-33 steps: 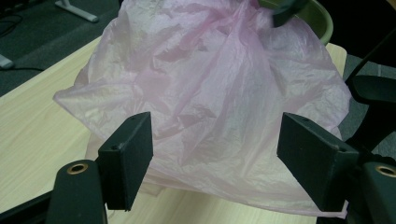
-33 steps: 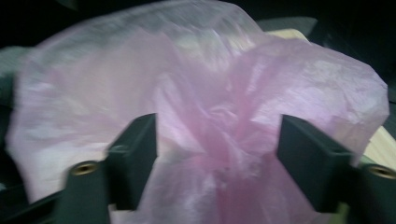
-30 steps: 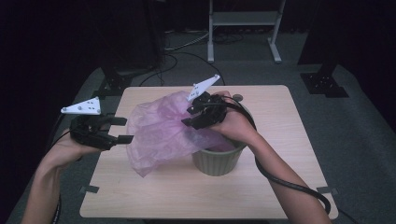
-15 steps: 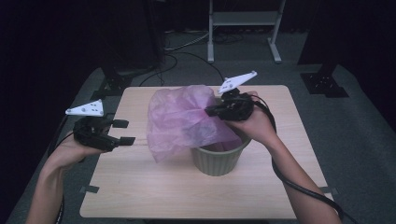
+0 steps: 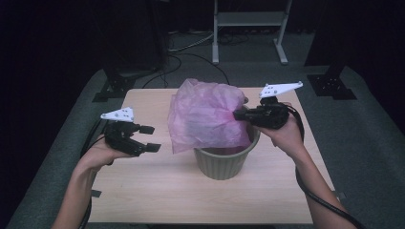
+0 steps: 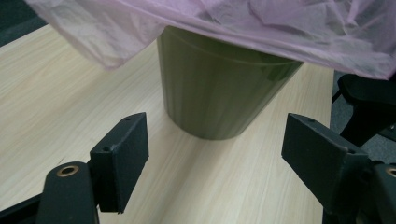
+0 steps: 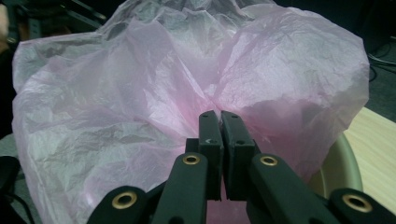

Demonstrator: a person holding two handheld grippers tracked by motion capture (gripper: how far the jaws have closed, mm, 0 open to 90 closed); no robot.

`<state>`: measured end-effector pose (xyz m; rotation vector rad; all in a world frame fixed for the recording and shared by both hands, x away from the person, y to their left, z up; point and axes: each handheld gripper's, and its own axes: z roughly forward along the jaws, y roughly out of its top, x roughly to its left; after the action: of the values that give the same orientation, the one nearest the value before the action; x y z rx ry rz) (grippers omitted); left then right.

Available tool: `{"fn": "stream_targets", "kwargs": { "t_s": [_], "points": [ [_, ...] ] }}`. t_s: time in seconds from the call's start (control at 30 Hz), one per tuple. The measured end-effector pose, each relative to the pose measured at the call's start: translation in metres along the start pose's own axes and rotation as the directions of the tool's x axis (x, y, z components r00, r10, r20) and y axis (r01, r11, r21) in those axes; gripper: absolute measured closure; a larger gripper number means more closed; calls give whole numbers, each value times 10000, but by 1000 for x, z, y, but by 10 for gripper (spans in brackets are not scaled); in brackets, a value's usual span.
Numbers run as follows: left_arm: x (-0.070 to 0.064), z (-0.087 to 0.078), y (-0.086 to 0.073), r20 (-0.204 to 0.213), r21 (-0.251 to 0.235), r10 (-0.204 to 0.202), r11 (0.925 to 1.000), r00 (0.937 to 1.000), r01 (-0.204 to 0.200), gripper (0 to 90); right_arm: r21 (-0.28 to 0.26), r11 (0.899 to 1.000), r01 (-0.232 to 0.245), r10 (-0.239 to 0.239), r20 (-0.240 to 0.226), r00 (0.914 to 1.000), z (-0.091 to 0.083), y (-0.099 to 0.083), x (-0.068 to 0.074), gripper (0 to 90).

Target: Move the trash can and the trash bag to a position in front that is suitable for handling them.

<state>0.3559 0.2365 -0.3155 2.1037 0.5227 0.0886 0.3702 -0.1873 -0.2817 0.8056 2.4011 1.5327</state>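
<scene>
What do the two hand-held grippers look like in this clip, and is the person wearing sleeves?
Both are black. The left gripper and the right gripper each carry a pale grey three-cornered plate with small dark holes on top. Their jaws are flat black rectangular pads on arms with brass-coloured rivets. A black cable trails from the right gripper along the forearm. No sleeves cover the forearms.

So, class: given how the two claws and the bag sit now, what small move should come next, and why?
Probably bring the open left claw across to pinch the thin pink plastic bag at its loose near edge. The right claw alone grips it, so it hangs bunched over the green ribbed plastic bin.
</scene>
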Motion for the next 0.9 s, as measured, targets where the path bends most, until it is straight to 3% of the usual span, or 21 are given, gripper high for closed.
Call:
{"fn": "stream_targets", "kwargs": {
  "t_s": [0.2,0.47,0.63,0.9],
  "points": [
    [2,20,4,269,-109,20,9999,9996,-17,217,210,9996,169,-163,-299,9994,1,-5,3,783],
    [1,22,12,247,-488,104,9988,9996,-92,217,824,9915,1007,-996,-171,9949,2,14,14,517],
    [0,16,15,136,-637,227,9977,9997,-218,217,1175,9795,1639,-1625,-211,9865,11,33,27,424],
    [1,8,17,22,-875,212,9959,9998,-209,217,1662,9524,2557,-2521,-428,9668,46,60,43,397]
  ]
}}
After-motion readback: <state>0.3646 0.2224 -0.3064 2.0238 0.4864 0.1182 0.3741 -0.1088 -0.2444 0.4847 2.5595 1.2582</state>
